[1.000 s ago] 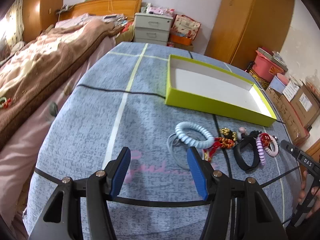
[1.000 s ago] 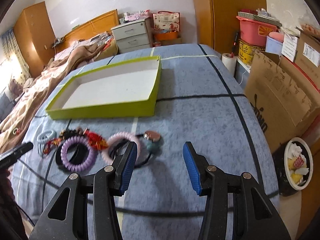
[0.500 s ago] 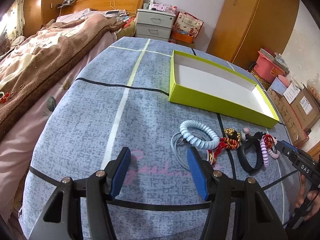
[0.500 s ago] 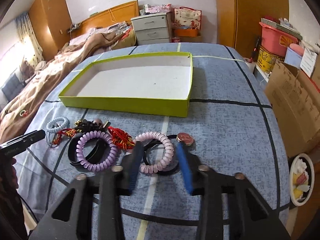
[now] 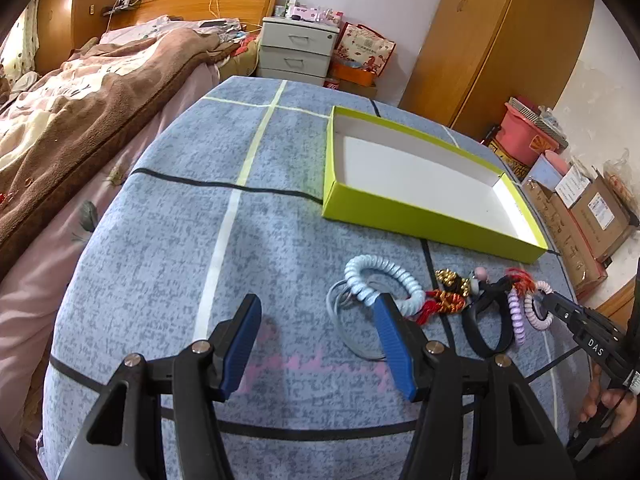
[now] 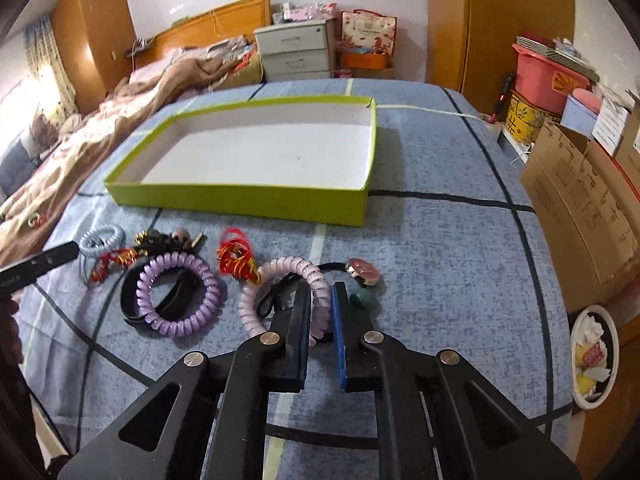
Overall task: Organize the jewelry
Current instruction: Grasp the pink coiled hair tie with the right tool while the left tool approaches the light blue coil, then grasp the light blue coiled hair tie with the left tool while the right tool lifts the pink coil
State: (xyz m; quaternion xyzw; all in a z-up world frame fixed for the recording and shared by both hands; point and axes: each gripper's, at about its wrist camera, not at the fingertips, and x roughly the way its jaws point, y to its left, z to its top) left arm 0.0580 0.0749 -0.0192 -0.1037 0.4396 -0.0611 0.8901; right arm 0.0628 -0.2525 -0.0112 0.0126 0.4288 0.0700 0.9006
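Starting out: right gripper (image 6: 321, 312) clamped on pink coil band (image 6: 280, 280), left gripper (image 5: 316, 340) spread wide and idle, box (image 6: 240, 200) ahead empty, everything else unsorted.

A lime-green tray (image 6: 248, 200) with a white inside sits on a mottled blue-grey bedspread (image 5: 168, 240) crossed by black and pale yellow-white lines, faint pink lettering showing near its front edge. The jewelry: a pale blue coil bracelet (image 5: 384, 276), a lilac coil bracelet (image 6: 176, 296), a pale pink coil bracelet (image 6: 288, 288), a black band (image 6: 132, 300), red-and-gold tassel charms (image 6: 236, 258) and a rose-pink round pendant (image 6: 362, 272). Both black grippers carry ribbed blue pads (image 5: 244, 344). Alongside lies a brown blanket (image 5: 80, 108) patterned in cream and pink.
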